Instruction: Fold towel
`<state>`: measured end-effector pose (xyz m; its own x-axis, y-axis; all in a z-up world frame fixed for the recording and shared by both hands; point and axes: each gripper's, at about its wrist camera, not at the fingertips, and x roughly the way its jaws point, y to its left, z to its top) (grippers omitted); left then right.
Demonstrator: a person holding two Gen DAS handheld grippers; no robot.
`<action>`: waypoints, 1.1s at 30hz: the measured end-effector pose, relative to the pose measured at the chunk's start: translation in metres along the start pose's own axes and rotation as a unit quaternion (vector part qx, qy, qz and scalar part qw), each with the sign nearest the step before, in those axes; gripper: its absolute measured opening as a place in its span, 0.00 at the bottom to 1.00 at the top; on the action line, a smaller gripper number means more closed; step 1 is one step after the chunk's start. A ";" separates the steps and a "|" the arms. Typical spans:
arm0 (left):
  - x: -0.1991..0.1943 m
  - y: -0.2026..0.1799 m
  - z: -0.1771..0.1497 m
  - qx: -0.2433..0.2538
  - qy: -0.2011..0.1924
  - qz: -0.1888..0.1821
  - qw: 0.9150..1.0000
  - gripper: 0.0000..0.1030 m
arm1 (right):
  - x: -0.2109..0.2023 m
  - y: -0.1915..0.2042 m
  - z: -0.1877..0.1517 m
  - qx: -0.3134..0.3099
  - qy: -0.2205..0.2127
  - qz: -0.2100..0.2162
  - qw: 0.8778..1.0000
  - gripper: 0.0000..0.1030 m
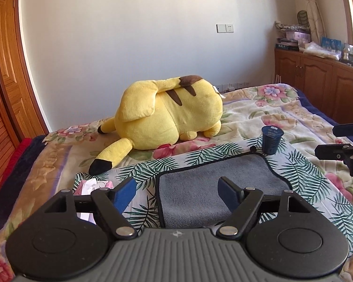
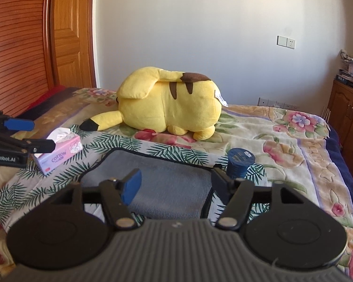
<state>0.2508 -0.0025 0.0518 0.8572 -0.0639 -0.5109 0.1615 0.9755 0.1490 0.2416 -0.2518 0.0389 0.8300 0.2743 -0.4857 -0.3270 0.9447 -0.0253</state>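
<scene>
A grey towel [image 1: 200,188] with a dark edge lies flat on a palm-leaf cloth [image 1: 301,176] on the bed; it also shows in the right wrist view [image 2: 167,181]. My left gripper [image 1: 176,190] is open and empty, hovering over the towel's near left part. My right gripper [image 2: 175,183] is open and empty over the towel's near edge. The right gripper also shows at the right of the left wrist view [image 1: 327,141], the left gripper at the left of the right wrist view [image 2: 43,135].
A dark blue cup [image 1: 271,139] stands at the towel's far right corner. A pink tissue box [image 2: 61,150] sits on the cloth at the left. A big yellow plush toy [image 1: 171,112] lies behind. Wooden cabinets [image 1: 322,80] stand right.
</scene>
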 end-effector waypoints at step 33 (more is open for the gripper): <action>-0.122 -0.030 -0.043 -0.023 -0.023 -0.012 0.999 0.84 | -0.102 0.020 -0.027 0.019 -0.024 -0.010 0.999 1.00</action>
<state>0.1202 -0.0147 0.0731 0.8750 -0.0954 -0.4746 0.1603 0.9822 0.0982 0.1380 -0.2656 0.0641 0.8569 0.2622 -0.4438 -0.2927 0.9562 -0.0004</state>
